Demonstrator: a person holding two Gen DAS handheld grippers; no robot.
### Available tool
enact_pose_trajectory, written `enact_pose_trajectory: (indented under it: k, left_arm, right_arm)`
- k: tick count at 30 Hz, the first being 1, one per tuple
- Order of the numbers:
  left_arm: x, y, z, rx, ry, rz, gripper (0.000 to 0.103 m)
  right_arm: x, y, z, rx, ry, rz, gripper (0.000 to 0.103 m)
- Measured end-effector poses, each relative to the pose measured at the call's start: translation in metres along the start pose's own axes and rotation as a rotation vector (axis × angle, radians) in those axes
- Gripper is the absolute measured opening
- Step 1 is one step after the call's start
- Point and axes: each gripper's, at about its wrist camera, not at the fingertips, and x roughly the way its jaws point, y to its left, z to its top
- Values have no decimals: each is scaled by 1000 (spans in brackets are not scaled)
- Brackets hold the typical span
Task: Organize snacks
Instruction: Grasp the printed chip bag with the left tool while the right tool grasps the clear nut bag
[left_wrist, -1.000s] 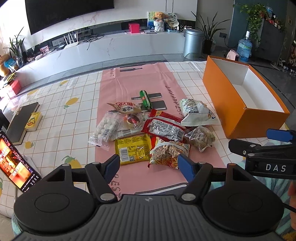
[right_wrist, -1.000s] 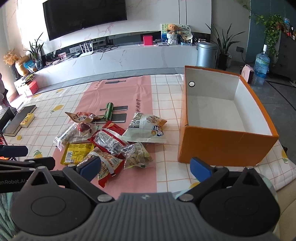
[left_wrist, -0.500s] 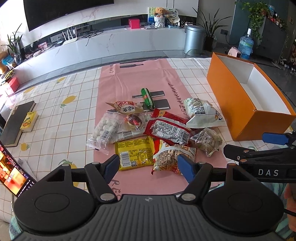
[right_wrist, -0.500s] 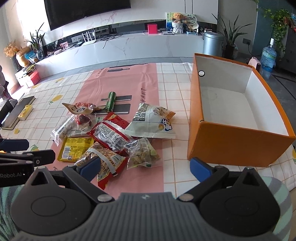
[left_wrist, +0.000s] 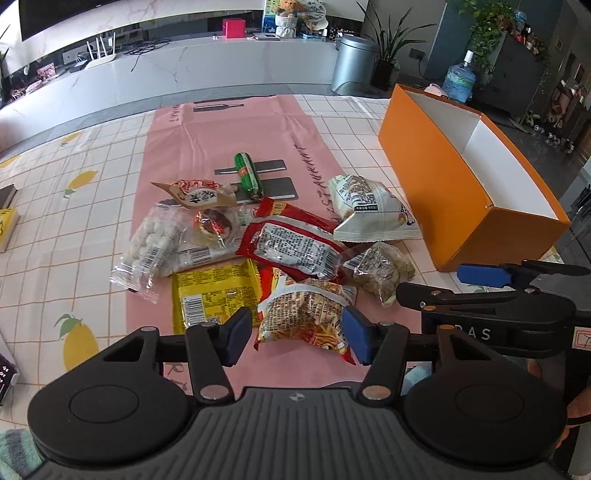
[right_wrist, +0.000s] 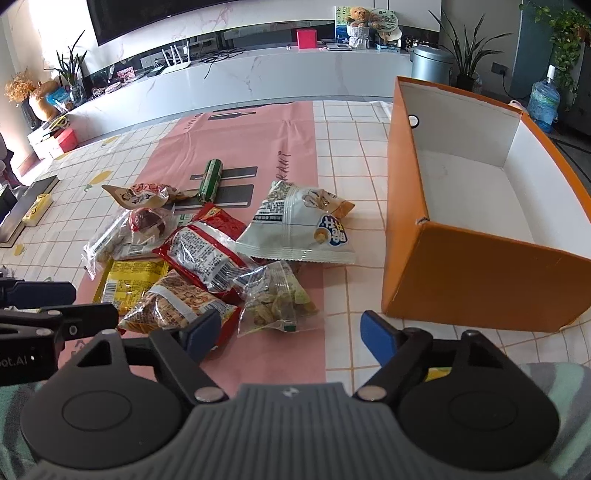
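An empty orange box (right_wrist: 476, 273) fills the right of the frame; snack packets (left_wrist: 295, 251) lie heaped centre. Light, crinkly, slippery, they look best pinched at sealed edges. Both the left gripper (left_wrist: 295, 332) and right gripper (right_wrist: 288, 328), jaws just narrowing, hover apart, holding nothing.

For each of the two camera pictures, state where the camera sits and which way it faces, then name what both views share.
Left wrist: sits on the left gripper, looking forward and down at the snack pile; its own open fingers and the right gripper at the right edge show.
Right wrist: sits on the right gripper, facing forward and down at the clear nut bag and the orange box; its own open fingers show, the left gripper at the left edge.
Shared: the snacks, the orange box, the pink mat.
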Motion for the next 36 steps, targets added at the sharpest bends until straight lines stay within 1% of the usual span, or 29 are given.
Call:
enact_pose_trajectory:
  k: [6, 9, 11, 12, 15, 19, 22, 26, 31, 36]
  left_arm:
    - [22, -2, 1, 17, 30, -6, 70]
    - [33, -1, 2, 11, 46, -9, 70]
    - [39, 2, 2, -3, 50, -11, 71]
    - [41, 4, 2, -13, 49, -21, 75]
    - [47, 10, 1, -47, 52, -45, 78]
    - [55, 17, -1, -78, 65, -88, 79]
    - [60, 21, -2, -106, 57, -112, 79]
    - [63, 23, -4, -118, 50, -129, 77]
    - [68, 28, -8, -156, 57, -176, 72]
    - [68, 25, -10, -159, 54, -169, 65]
  right_arm:
    - [18, -3, 5, -9, -1, 35, 73]
    - [25, -3, 9, -16, -13, 54, 73]
    - [31, -2, 11, -20, -15, 59, 70]
    - [35, -2, 11, -20, -11, 62, 70]
    - [45, -4, 12, -1, 22, 92, 66]
    - [53, -4, 12, 10, 48, 104, 61]
    - [57, -4, 11, 15, 64, 111, 57]
    - [60, -1, 9, 10, 73, 100, 51]
    - [60, 0, 8, 3, 70, 93, 48]
    - [61, 0, 7, 4, 74, 88, 47]
